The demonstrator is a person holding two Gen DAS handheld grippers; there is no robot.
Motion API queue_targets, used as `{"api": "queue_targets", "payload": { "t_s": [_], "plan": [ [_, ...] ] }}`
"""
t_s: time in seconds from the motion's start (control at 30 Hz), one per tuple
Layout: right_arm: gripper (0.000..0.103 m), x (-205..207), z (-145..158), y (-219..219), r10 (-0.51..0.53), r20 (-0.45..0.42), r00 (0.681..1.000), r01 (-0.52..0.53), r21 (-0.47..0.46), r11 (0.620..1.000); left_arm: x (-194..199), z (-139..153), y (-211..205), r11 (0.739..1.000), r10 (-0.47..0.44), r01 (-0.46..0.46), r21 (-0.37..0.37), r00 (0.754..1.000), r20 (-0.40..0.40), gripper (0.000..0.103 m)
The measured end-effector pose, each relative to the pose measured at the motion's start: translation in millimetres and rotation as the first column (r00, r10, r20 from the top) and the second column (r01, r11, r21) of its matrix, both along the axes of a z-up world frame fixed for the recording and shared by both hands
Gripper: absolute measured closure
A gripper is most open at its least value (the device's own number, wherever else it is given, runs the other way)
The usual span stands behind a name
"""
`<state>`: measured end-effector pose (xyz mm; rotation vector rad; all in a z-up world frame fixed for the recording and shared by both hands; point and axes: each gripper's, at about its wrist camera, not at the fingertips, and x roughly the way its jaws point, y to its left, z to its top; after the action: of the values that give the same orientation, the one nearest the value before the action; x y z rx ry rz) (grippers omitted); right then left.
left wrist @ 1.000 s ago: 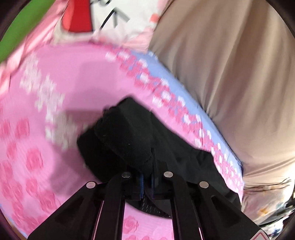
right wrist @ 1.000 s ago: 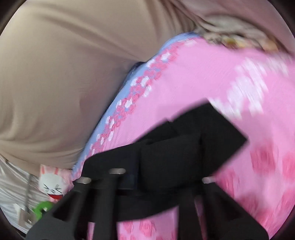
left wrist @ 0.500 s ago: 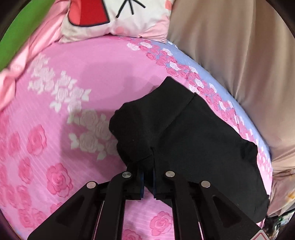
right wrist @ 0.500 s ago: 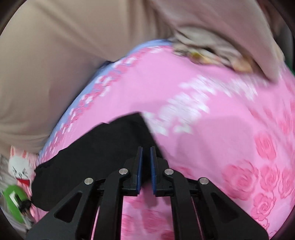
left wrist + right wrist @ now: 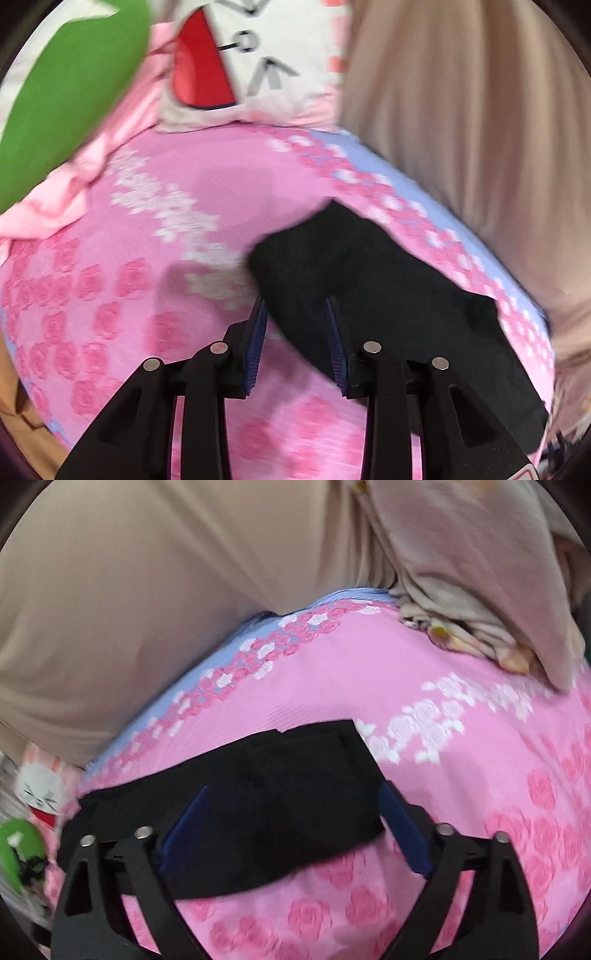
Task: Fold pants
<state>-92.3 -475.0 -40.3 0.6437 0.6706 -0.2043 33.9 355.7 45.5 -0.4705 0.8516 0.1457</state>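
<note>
On the pink rose bedsheet (image 5: pixel 221 206), near its blue border, black pants (image 5: pixel 369 280) lie folded. Left claw (image 5: pixel 295 332) and right claw (image 5: pixel 291 823) hover spread, empty. Next: smooth edges square before regripping.

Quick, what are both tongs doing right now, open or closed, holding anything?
Left tongs: open, holding nothing, above the folded black fabric pants.
Right tongs: wide open, holding nothing, over the pants.

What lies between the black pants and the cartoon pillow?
Only bare pink rose bedsheet lies between the black pants and the cartoon pillow. The left wrist view shows it, though blurred.
</note>
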Motion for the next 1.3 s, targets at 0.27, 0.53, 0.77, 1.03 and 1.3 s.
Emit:
{"api": "queue_targets", "payload": {
  "t_s": [0.27, 0.53, 0.77, 1.03, 1.3],
  "plan": [
    [0.09, 41, 34, 24, 0.11, 0.033, 0.993, -0.102, -0.188, 0.977, 36, 10, -76, 0.986, -0.132, 0.13, 0.103, 0.991, 0.011, 0.052],
    [0.07, 55, -14, 2, 0.013, -0.118, 0.993, -0.041, -0.243, 0.969, 72, 12, -124, 0.964, -0.265, 0.265, 0.013, 0.964, 0.029, 0.05],
    [0.042, 22, 23, 46, 0.047, 0.12, 0.992, -0.026, -0.164, 0.986, 105, 5, -200, 0.913, -0.408, 0.407, 0.028, 0.913, 0.004, 0.03],
    [0.04, 26, 34, 96, 0.142, 0.178, 0.974, -0.118, -0.137, 0.983, 178, -60, -266, 0.872, -0.489, 0.475, -0.114, 0.844, -0.222, 0.102],
    [0.04, 46, 25, 87, 0.083, 0.161, 0.983, -0.063, -0.124, 0.99, 224, -29, -273, 0.919, -0.368, 0.378, 0.114, 0.924, -0.101, 0.103]
  ]
}}
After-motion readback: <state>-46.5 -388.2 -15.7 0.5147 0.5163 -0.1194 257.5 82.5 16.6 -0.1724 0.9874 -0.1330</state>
